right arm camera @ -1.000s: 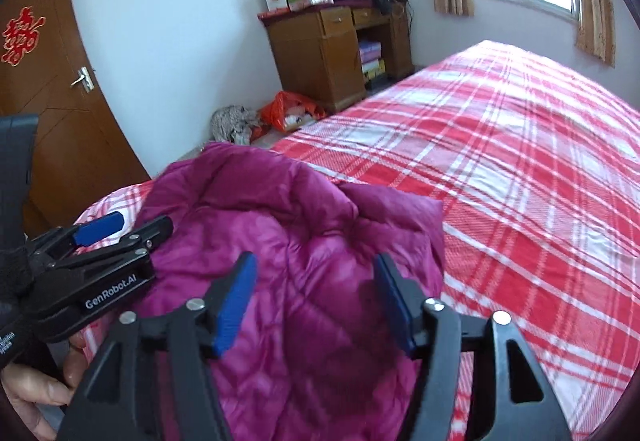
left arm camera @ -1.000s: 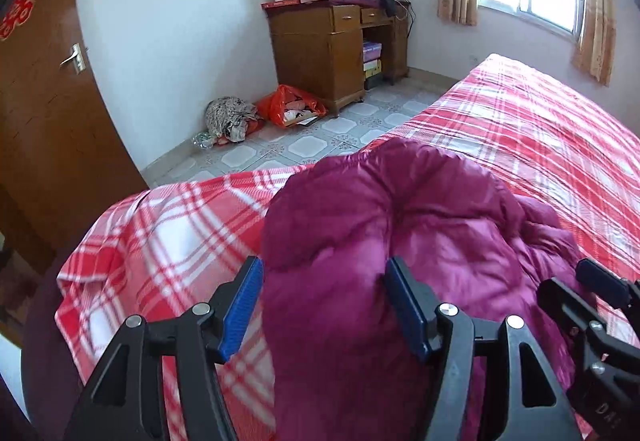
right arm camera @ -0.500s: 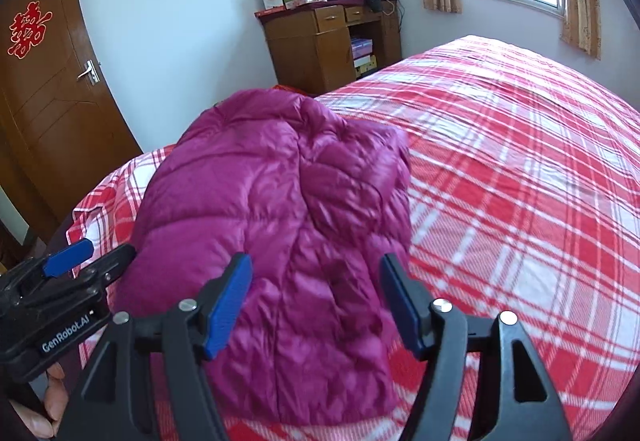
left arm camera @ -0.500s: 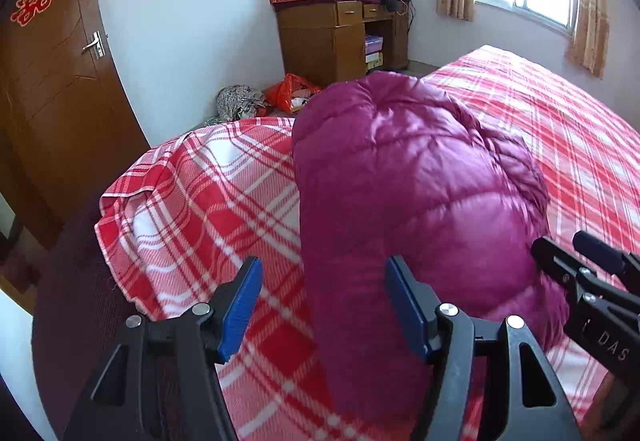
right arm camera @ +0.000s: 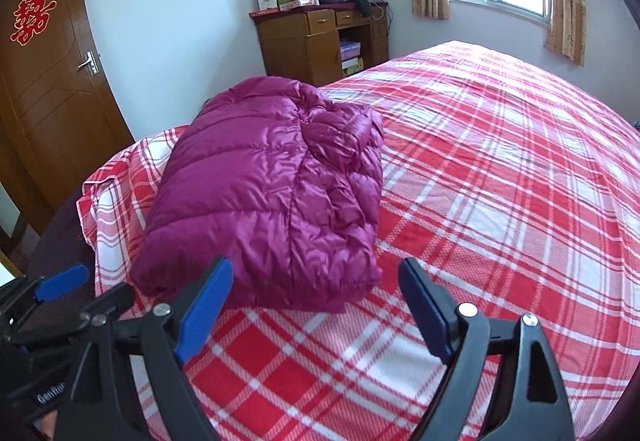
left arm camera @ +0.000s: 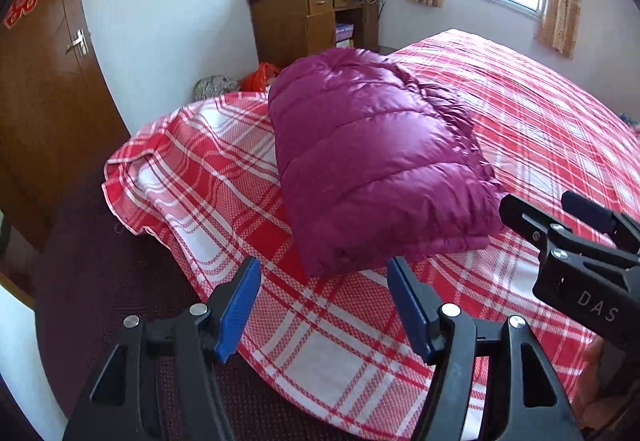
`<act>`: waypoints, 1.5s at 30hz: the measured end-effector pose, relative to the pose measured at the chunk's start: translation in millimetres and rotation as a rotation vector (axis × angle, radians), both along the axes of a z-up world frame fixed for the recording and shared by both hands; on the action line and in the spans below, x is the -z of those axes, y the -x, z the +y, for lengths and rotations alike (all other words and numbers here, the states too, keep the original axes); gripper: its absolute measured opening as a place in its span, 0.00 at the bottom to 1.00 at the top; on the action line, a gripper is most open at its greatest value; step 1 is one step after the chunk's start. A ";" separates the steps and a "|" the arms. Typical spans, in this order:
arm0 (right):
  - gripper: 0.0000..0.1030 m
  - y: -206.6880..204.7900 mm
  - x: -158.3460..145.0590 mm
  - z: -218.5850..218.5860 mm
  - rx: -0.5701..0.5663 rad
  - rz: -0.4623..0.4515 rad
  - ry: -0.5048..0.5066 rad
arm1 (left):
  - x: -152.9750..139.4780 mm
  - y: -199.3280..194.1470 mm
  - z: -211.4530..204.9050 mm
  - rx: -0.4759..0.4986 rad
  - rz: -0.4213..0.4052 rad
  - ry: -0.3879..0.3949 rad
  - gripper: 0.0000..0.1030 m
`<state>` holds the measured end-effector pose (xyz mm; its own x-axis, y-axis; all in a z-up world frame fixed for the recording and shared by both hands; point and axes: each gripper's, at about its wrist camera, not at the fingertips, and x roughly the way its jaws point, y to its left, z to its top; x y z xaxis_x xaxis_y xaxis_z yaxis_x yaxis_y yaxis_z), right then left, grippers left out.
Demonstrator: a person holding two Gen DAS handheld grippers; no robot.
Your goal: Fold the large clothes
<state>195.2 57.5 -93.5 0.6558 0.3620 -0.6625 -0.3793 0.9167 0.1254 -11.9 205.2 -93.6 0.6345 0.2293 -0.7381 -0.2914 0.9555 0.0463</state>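
Magenta puffer jacket [left arm camera: 376, 165] lies folded into a compact bundle near the corner of the bed [right arm camera: 500, 169], on the plaid sheet. Left claw [left arm camera: 322, 307] released, nothing between its pads. Right claw [right arm camera: 316, 315] has just been opening; also empty. Both hang short of the bundle, apparently letting the fold settle untouched.

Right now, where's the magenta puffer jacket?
Folded magenta puffer jacket lies on the plaid bed near its left corner, door side, ahead of both open claws; neither touches it.
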 end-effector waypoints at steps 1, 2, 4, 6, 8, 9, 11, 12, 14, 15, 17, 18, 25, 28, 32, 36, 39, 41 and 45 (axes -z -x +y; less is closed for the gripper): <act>0.89 4.9 -4.7 -3.0 0.008 -0.009 0.002 | -3.7 2.9 -3.3 0.004 -0.009 -0.018 0.65; 0.90 9.3 -9.2 -6.8 0.020 -0.018 0.002 | -8.0 6.0 -5.7 0.006 -0.019 -0.030 0.65; 0.92 16.7 -18.4 -13.7 0.035 -0.035 -0.013 | -20.0 14.6 -8.4 -0.001 -0.049 -0.047 0.65; 0.92 22.6 -26.0 -19.8 0.045 -0.054 -0.031 | -31.7 22.8 -9.2 -0.015 -0.081 -0.059 0.65; 0.93 29.6 -35.6 -24.4 0.059 -0.082 -0.049 | -46.1 31.5 -7.8 -0.021 -0.140 -0.070 0.65; 0.93 32.1 -39.0 -25.3 0.060 -0.093 -0.055 | -51.1 35.1 -7.9 -0.026 -0.159 -0.081 0.66; 0.93 38.0 -47.5 -26.6 0.065 -0.119 -0.067 | -62.9 42.2 -9.5 -0.036 -0.200 -0.109 0.72; 0.94 41.5 -52.4 -27.0 0.071 -0.134 -0.071 | -67.6 44.8 -9.8 -0.037 -0.219 -0.118 0.73; 0.94 47.6 -61.0 -28.9 0.082 -0.163 -0.078 | -75.7 51.3 -9.3 -0.038 -0.256 -0.127 0.75; 0.94 49.7 -64.6 -30.2 0.082 -0.175 -0.081 | -80.2 54.2 -9.1 -0.039 -0.272 -0.130 0.75; 0.97 57.9 -75.0 -32.2 0.083 -0.213 -0.093 | -89.3 59.4 -8.8 -0.044 -0.301 -0.137 0.76; 0.97 62.2 -80.0 -32.8 0.084 -0.236 -0.098 | -92.7 62.4 -8.5 -0.045 -0.314 -0.137 0.76; 1.00 91.7 -104.9 -32.9 0.103 -0.399 -0.093 | -107.7 76.6 -7.3 -0.065 -0.391 -0.146 0.82; 1.00 99.6 -111.2 -33.4 0.106 -0.457 -0.087 | -111.5 80.8 -8.0 -0.081 -0.415 -0.159 0.84; 1.00 105.4 -115.9 -37.3 0.122 -0.493 -0.099 | -114.7 84.5 -8.1 -0.078 -0.425 -0.148 0.84; 1.00 109.6 -119.7 -42.5 0.142 -0.522 -0.114 | -118.3 90.1 -9.2 -0.089 -0.449 -0.158 0.84; 1.00 109.3 -120.4 -44.0 0.149 -0.527 -0.116 | -120.8 92.8 -12.2 -0.086 -0.464 -0.168 0.84; 1.00 109.2 -119.1 -44.7 0.152 -0.522 -0.117 | -121.9 94.0 -13.7 -0.082 -0.471 -0.174 0.84; 1.00 108.4 -117.0 -46.1 0.149 -0.515 -0.120 | -123.0 95.2 -15.7 -0.081 -0.475 -0.181 0.84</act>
